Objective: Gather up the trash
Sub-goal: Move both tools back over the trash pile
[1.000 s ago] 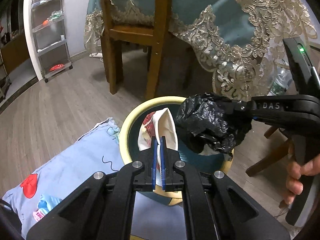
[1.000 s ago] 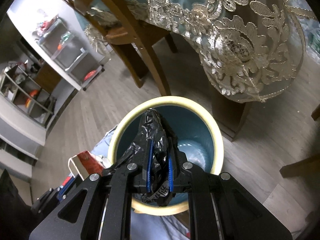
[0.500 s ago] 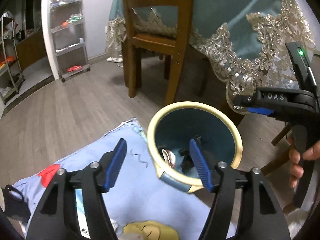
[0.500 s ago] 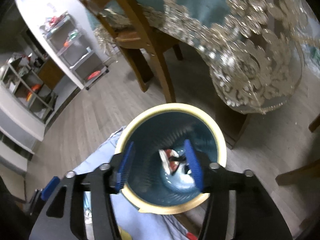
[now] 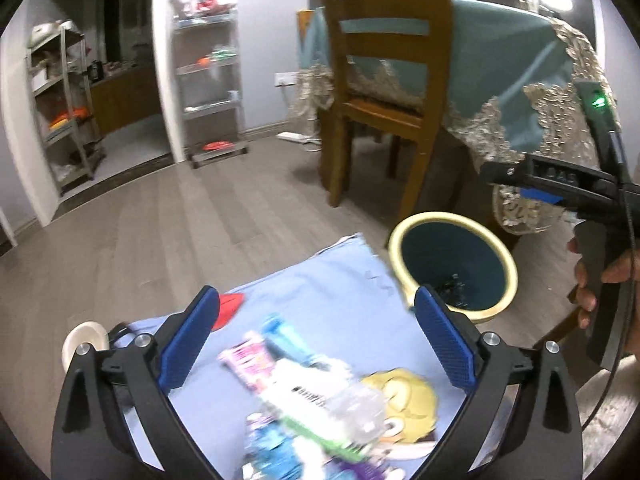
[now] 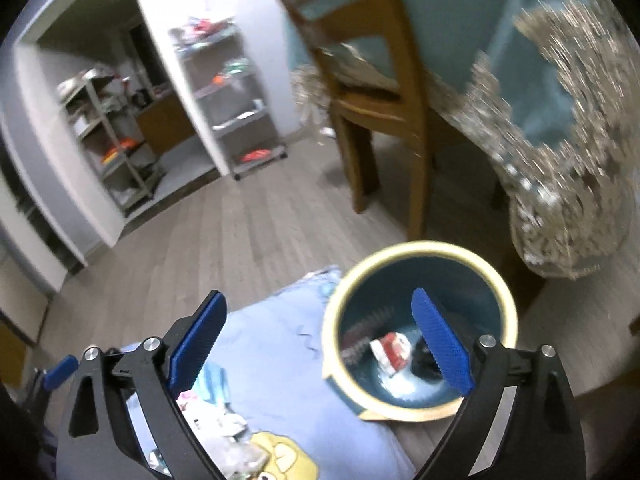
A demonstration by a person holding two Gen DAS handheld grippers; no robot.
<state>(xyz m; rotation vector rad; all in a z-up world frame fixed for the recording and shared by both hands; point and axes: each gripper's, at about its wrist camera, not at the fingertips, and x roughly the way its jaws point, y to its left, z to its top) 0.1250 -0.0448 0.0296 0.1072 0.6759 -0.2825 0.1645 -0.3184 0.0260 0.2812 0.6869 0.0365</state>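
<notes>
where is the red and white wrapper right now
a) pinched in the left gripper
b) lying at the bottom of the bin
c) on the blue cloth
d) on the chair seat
b: the right wrist view looks down into the teal bin, and the red and white wrapper lies on its floor beside the black bag, while the left gripper and right gripper are both open and hold nothing.
</notes>
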